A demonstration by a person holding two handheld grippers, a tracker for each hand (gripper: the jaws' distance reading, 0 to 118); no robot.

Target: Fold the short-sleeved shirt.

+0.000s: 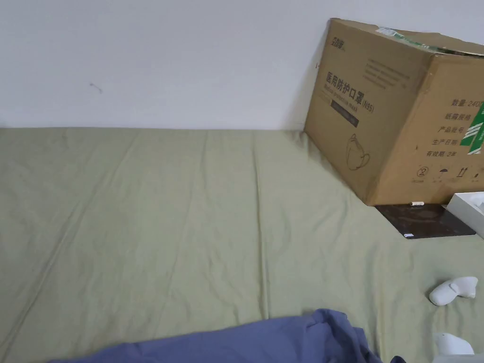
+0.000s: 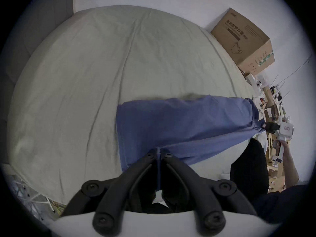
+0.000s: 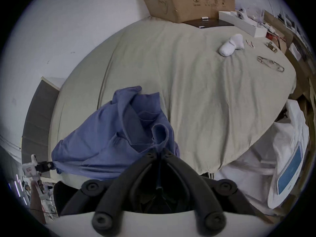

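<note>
A blue short-sleeved shirt (image 1: 264, 340) lies at the near edge of a pale green bed sheet (image 1: 189, 212). In the left gripper view my left gripper (image 2: 158, 151) is shut on one edge of the shirt (image 2: 179, 122), and the cloth runs taut to the right gripper (image 2: 266, 127) far off at the right. In the right gripper view my right gripper (image 3: 159, 151) is shut on a bunched corner of the shirt (image 3: 106, 138), which rises in folds in front of it. The left gripper (image 3: 49, 165) pinches the far corner at the left there.
A big cardboard box (image 1: 401, 108) stands at the back right against the white wall. Beside it lie a dark flat pad (image 1: 425, 220) and a white tray (image 1: 470, 208). White socks (image 1: 453, 289) lie at the right. A white heap (image 3: 273, 155) sits off the bed's right side.
</note>
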